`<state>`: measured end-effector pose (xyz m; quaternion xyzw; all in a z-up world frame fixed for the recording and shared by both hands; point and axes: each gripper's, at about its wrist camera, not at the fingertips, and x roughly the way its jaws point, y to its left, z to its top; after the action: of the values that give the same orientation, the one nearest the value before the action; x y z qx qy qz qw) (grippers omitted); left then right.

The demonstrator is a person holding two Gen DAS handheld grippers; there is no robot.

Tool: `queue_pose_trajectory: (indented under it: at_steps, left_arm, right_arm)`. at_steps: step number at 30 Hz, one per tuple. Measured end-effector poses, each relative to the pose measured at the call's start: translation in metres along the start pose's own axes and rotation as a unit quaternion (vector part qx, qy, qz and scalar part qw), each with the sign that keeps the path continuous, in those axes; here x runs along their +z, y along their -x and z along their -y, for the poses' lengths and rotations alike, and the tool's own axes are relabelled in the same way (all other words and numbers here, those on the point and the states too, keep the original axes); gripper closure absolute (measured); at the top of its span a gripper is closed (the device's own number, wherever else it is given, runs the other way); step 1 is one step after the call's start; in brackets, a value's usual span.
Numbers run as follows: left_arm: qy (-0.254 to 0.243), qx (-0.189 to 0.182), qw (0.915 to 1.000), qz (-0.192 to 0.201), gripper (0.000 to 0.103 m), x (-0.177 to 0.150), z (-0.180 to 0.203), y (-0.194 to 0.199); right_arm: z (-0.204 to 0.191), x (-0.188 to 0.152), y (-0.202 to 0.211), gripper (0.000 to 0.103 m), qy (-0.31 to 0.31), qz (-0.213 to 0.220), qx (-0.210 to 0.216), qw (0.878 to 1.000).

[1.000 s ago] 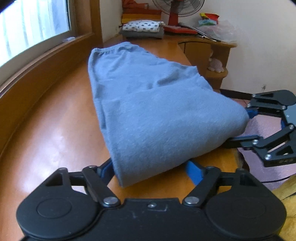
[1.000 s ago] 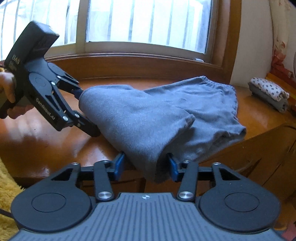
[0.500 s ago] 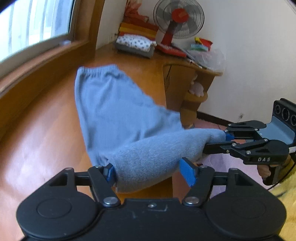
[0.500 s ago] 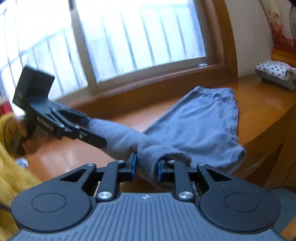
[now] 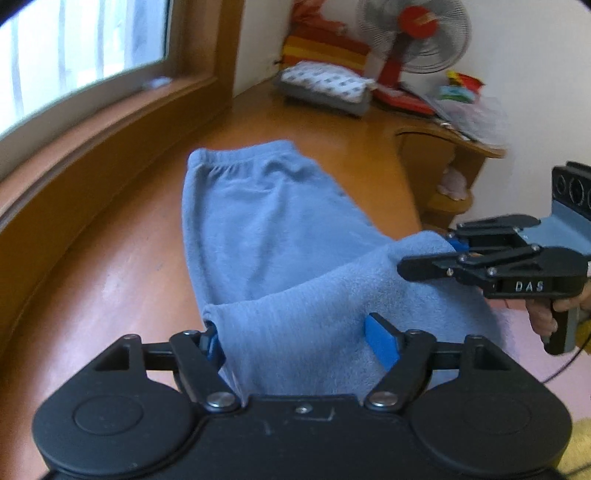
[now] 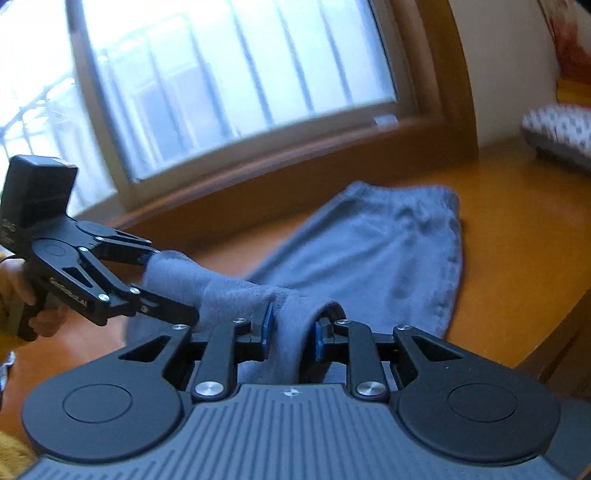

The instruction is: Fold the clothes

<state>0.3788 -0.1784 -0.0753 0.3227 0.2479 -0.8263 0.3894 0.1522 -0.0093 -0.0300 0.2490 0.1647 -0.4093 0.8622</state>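
A blue-grey garment (image 5: 266, 206) lies lengthwise on the wooden table (image 5: 110, 295), its elastic waistband at the far end. Its near end is lifted off the wood and bunched between both grippers. My left gripper (image 5: 295, 332) grips a thick bundle of that end; its jaws are opening, with cloth still filling the gap. In the right wrist view, the left gripper (image 6: 173, 284) clamps the same bundle from the left. My right gripper (image 6: 291, 328) is shut on a narrow fold of the garment (image 6: 376, 251). From the left wrist, the right gripper (image 5: 424, 254) pinches the right corner.
A folded spotted cloth on a grey one (image 5: 325, 85) lies at the table's far end, beside a red fan (image 5: 413, 33) and plastic clutter (image 5: 465, 107). The window sill (image 5: 92, 140) runs along the left. The table's edge drops off on the right, above a small shelf (image 5: 450, 192).
Both grippers raised the garment's near end off the table and carried it toward the waistband. The right gripper's jaws narrowed onto a thin fold. The lifted part is now more bunched.
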Motion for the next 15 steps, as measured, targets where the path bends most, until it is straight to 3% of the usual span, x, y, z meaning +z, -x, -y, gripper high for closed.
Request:
queue_pose_trajectory:
  at_steps: [5,11,13,15]
  left_arm:
    - [0.049,0.015,0.9986,-0.013,0.018,0.003,-0.014,-0.030]
    - [0.066,0.049,0.9966,-0.005,0.018,0.006,-0.005,0.000]
    - [0.061,0.059,0.9963,0.009,0.018,0.007,0.005,0.020]
    - [0.059,0.048,0.9968,0.026,0.015,0.009,0.016,0.036]
  right_arm:
    - [0.026,-0.010,-0.029,0.080,-0.042,-0.032,-0.011,0.999]
    - [0.021,-0.009,-0.021,0.077,-0.043,-0.030,-0.011,0.999]
    - [0.020,-0.004,-0.013,0.069,-0.040,-0.028,-0.014,0.999]
    - [0.018,-0.001,0.000,0.043,-0.023,-0.012,-0.037,0.999]
